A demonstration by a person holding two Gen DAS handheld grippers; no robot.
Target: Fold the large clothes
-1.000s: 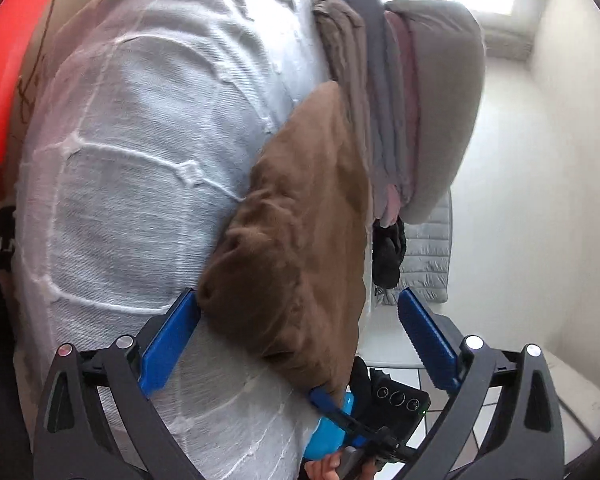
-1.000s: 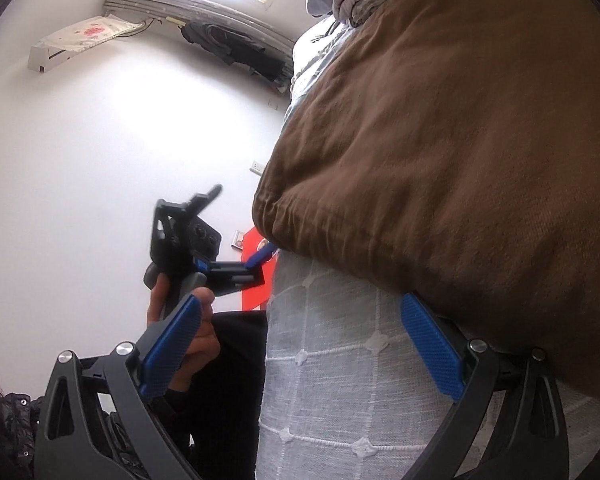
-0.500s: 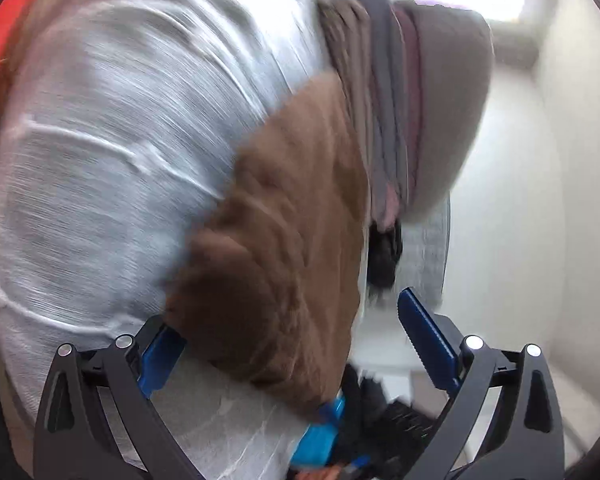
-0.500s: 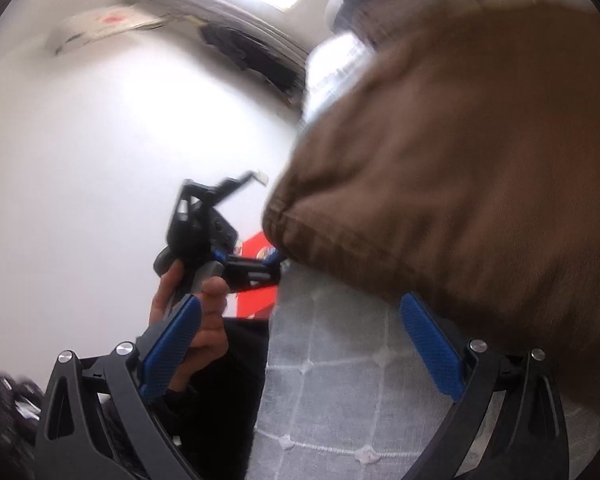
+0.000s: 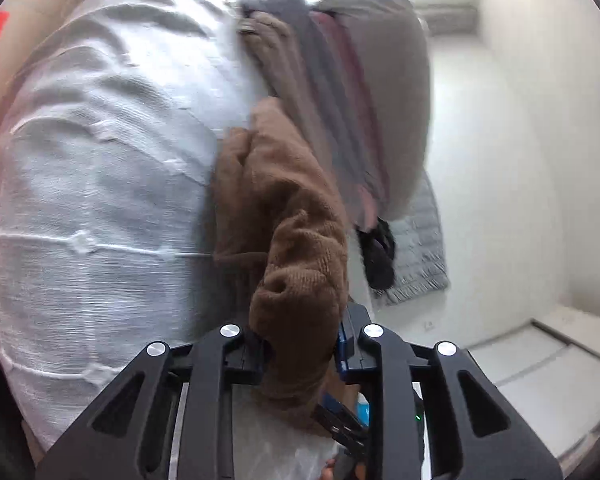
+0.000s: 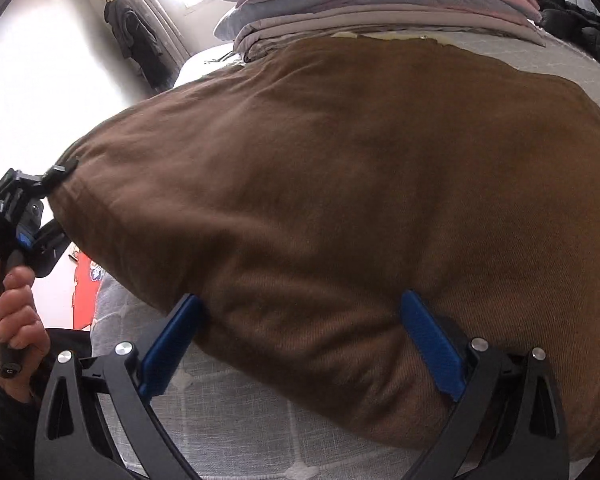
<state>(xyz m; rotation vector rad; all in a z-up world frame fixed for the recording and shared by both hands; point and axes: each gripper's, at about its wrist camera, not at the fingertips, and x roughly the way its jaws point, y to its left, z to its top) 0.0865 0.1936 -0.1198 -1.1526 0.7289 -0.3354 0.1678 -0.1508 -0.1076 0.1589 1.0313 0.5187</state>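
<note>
A brown garment (image 6: 360,200) lies folded on a white quilted bed cover (image 6: 228,408). My left gripper (image 5: 300,354) is shut on a bunched corner of the brown garment (image 5: 296,264) and lifts it off the cover. In the right wrist view the left gripper (image 6: 56,204) grips the garment's left corner. My right gripper (image 6: 300,344) is open, its blue fingers (image 6: 428,344) straddling the garment's near edge; the cloth lies between them, not clamped.
A stack of folded grey and pink bedding (image 6: 380,4) sits behind the garment, also in the left wrist view (image 5: 352,92). A dark jacket (image 6: 136,36) hangs by the window. A black item (image 5: 376,252) and grey rug (image 5: 420,256) lie beside the bed.
My left gripper has closed on the garment's corner and raised it. My right gripper has moved in, so the garment's near edge now sits between its open fingers.
</note>
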